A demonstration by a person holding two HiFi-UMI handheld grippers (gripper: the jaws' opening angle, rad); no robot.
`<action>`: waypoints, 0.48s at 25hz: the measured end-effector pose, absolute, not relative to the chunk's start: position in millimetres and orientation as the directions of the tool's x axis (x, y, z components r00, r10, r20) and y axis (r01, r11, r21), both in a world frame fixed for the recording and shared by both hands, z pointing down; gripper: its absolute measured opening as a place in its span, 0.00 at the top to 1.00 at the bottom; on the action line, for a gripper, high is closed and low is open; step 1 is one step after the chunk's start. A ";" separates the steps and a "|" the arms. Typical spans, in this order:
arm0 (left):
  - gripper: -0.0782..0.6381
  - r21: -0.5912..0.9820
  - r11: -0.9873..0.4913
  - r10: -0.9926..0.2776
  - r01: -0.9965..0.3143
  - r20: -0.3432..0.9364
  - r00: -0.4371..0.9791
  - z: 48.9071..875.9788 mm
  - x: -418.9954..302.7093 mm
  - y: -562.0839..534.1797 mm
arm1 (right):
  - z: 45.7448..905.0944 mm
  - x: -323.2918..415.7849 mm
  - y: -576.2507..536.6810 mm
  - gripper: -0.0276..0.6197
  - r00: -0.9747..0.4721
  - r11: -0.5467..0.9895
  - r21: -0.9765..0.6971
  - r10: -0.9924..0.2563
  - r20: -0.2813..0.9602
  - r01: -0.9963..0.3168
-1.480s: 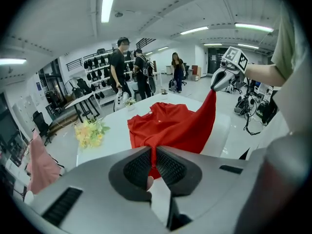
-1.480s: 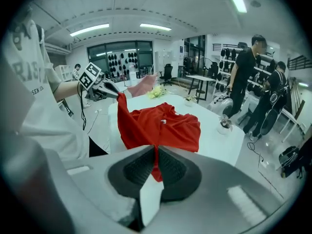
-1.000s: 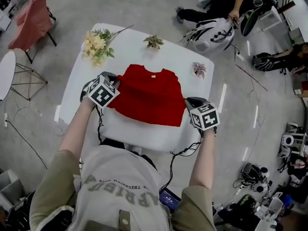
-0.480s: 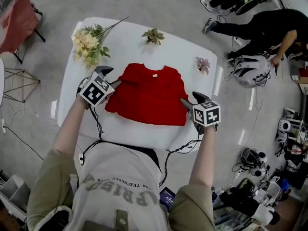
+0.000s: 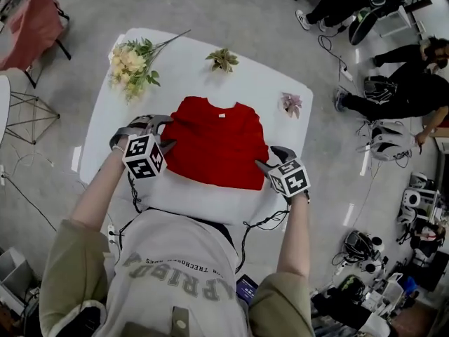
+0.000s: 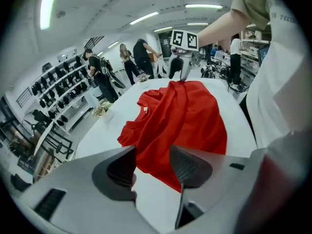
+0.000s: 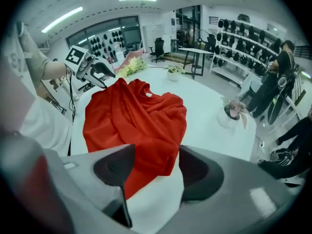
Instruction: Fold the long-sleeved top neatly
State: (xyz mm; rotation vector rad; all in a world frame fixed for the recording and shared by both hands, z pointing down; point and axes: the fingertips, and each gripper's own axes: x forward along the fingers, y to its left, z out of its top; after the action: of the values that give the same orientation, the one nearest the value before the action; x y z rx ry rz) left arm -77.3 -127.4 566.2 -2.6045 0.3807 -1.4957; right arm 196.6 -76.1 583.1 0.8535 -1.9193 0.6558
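Only the head view shows the whole red top (image 5: 217, 142). It lies in the middle of the table (image 5: 266, 83), collar toward the upper side, with the left tongs (image 5: 167, 133) at its left edge and the right tongs (image 5: 269, 159) at its lower right corner. Each gripper view shows jaws apart, just opened, with creased red cloth between them, not pinched.

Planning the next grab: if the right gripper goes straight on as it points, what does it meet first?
Probably the near corner of the red top, lying on the table; depth is unclear. The right gripper has just been opening its jaws, with that corner between them, not pinched.
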 end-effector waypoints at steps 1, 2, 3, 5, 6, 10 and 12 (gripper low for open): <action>0.59 -0.240 -0.954 -0.298 -0.181 0.827 0.477 570.2 -72.8 -131.6 | 586.5 198.6 -77.6 0.52 -0.356 0.614 -0.108 -0.296 0.886 -0.782; 0.59 -0.256 -0.947 -0.318 -0.194 0.825 0.466 574.9 -69.8 -135.3 | 588.8 199.8 -79.1 0.52 -0.361 0.614 -0.114 -0.295 0.885 -0.781; 0.59 -0.264 -0.944 -0.327 -0.199 0.832 0.449 580.6 -68.7 -137.9 | 591.1 200.4 -80.6 0.52 -0.366 0.617 -0.120 -0.290 0.884 -0.778; 0.60 -0.255 -0.947 -0.314 -0.194 0.857 0.409 593.2 -69.0 -138.8 | 596.9 201.2 -82.1 0.52 -0.378 0.624 -0.136 -0.272 0.885 -0.769; 0.60 -0.246 -0.951 -0.303 -0.190 0.866 0.397 598.1 -68.8 -137.6 | 599.4 201.7 -81.8 0.54 -0.386 0.626 -0.149 -0.262 0.884 -0.766; 0.79 -0.261 -0.944 -0.322 -0.202 0.863 0.388 594.5 -71.7 -135.7 | 592.2 204.4 -84.3 0.79 -0.421 0.628 -0.165 -0.283 0.862 -0.760; 0.85 -0.259 -0.932 -0.346 -0.253 0.842 0.414 580.9 -76.3 -137.6 | 581.2 206.8 -83.7 0.87 -0.441 0.636 -0.164 -0.305 0.844 -0.754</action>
State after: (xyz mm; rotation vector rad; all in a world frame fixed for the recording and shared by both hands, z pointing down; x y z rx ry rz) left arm -76.3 -137.6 580.9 -2.5637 0.5446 -1.5601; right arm 206.8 -83.7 581.2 0.8279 -2.0215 0.6825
